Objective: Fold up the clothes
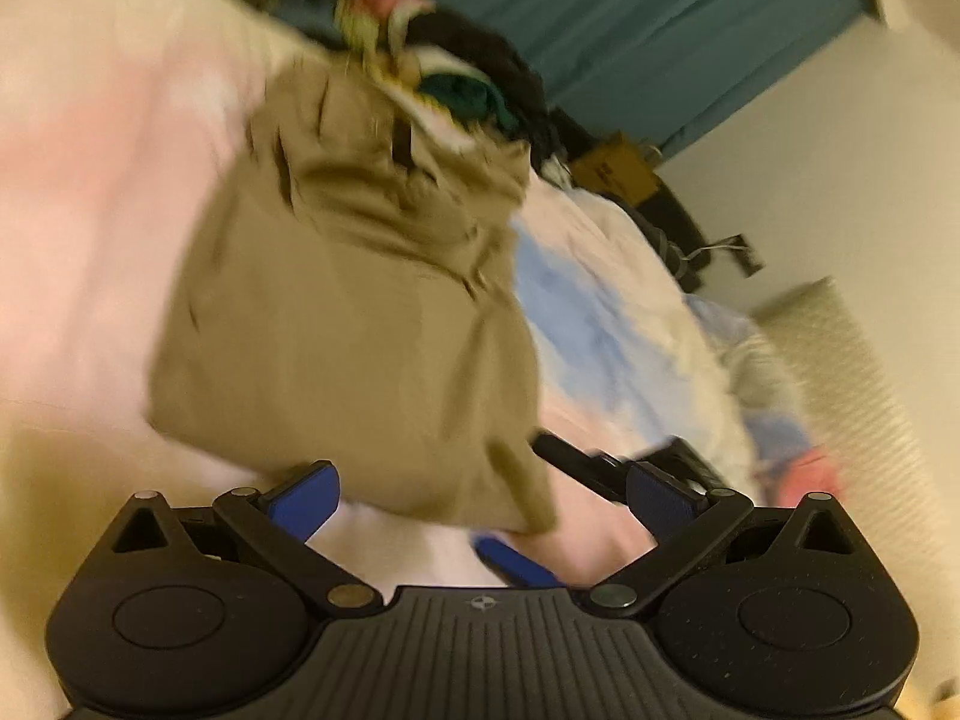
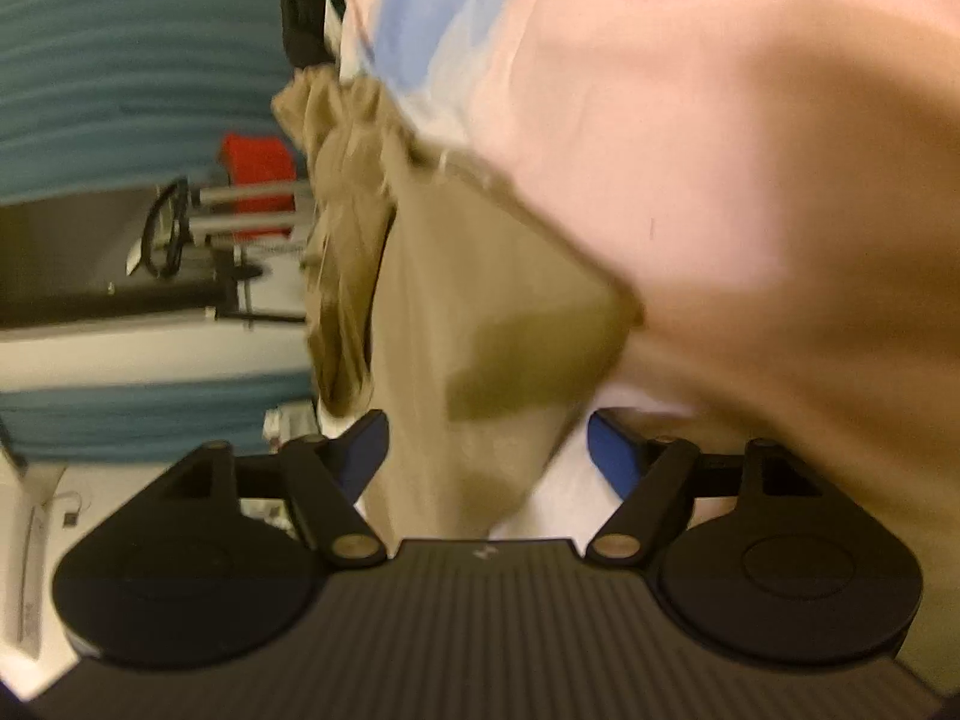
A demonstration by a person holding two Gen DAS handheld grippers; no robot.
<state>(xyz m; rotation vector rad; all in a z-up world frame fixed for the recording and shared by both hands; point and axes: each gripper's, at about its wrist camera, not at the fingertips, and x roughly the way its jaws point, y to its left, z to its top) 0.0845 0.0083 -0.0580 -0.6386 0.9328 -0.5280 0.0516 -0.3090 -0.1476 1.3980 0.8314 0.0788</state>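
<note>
A tan garment point(image 1: 360, 324) lies folded over on the pink and blue bedspread point(image 1: 90, 210), bunched at its far end. My left gripper point(image 1: 480, 498) is open just in front of the garment's near edge, with the cloth lying between its blue pads point(image 1: 303, 501). The right gripper's fingers show by the near right corner of the garment point(image 1: 576, 456). In the right wrist view the tan garment point(image 2: 480, 324) runs down between the spread blue pads point(image 2: 612, 450) of my right gripper point(image 2: 486, 450). The jaws stand wide apart. Both views are blurred.
A heap of mixed clothes point(image 1: 468, 72) lies beyond the garment. A teal curtain point(image 1: 660, 12) hangs behind it, with a cardboard box point(image 1: 618, 168) at the bed's edge. A knitted cushion point(image 1: 852, 372) lies at right. A rack with a red item point(image 2: 258, 180) shows at left.
</note>
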